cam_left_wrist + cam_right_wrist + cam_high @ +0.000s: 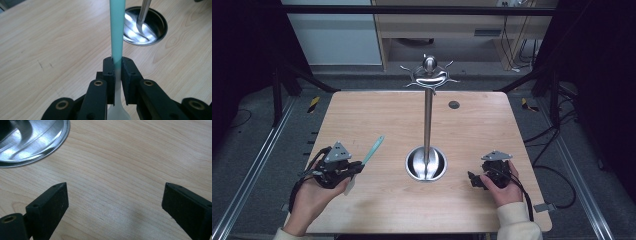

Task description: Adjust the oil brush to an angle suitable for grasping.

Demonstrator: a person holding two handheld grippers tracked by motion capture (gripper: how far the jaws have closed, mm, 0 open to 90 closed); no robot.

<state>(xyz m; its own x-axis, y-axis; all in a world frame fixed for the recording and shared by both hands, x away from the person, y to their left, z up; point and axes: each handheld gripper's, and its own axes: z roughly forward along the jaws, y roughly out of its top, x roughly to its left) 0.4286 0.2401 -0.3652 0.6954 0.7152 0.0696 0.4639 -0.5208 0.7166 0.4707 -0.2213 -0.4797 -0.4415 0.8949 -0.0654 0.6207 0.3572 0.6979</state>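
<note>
A utensil with a teal handle (pixel 373 150) (pixel 117 30) and a whitish lower end is clamped in my left gripper (pixel 358 169) (pixel 117 62), which is shut on it just above the table at the front left. The handle points up and away toward the metal stand. That stand has a round steel base (pixel 426 164) (pixel 146 25) (pixel 30 142), a tall pole (pixel 428 120) and a hooked crown (pixel 430 75). At the front right, my right gripper (pixel 473 180) (pixel 115 202) rests low over bare wood, jaws wide open with nothing between them.
The wooden table (pixel 362 115) has a small dark grommet (pixel 454 104) at the back right. Black frame bars and cables surround the table; a cabinet stands behind it.
</note>
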